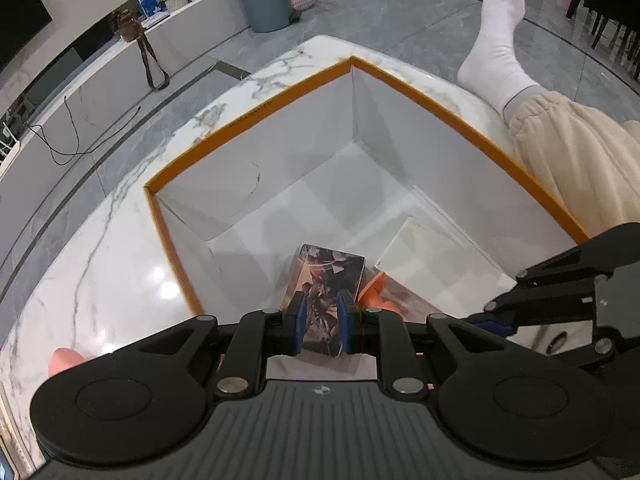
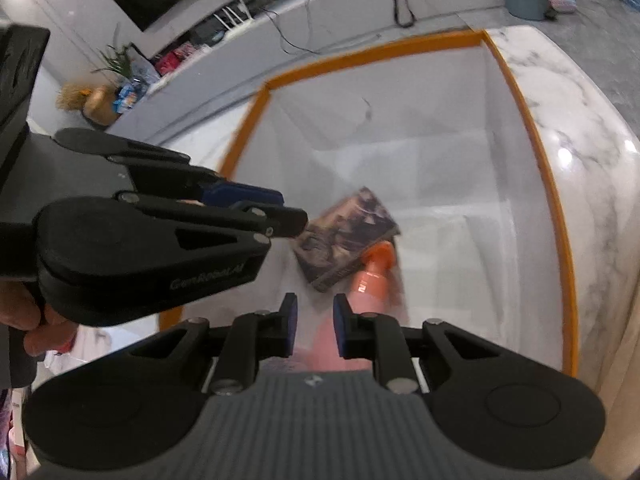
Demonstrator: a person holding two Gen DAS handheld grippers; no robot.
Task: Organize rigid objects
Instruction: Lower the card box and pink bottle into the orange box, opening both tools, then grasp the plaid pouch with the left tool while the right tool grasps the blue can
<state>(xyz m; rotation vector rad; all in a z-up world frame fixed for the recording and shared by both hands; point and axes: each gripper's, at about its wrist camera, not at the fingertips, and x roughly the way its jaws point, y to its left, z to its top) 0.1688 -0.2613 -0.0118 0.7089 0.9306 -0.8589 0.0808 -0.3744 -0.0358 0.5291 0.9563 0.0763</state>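
left wrist view: left gripper (image 1: 320,312) clamps picture box (image 1: 330,280) inside orange-rimmed box (image 1: 256,120) | right wrist view: right gripper (image 2: 314,326) narrow, nothing pinched; orange bottle (image 2: 372,276) just ahead, beside picture box

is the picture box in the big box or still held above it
Held: the left tongs are shut on the picture box, its far end down inside the big box; contact with the floor cannot be told.

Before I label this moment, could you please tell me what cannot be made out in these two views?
- Orange bottle: base hidden behind the right gripper in the right wrist view; mostly behind the left gripper in the left.
- Printed box: artwork motion-blurred in the right view.
- Right gripper: pads hidden in the left view.
- White box: near corner covered.
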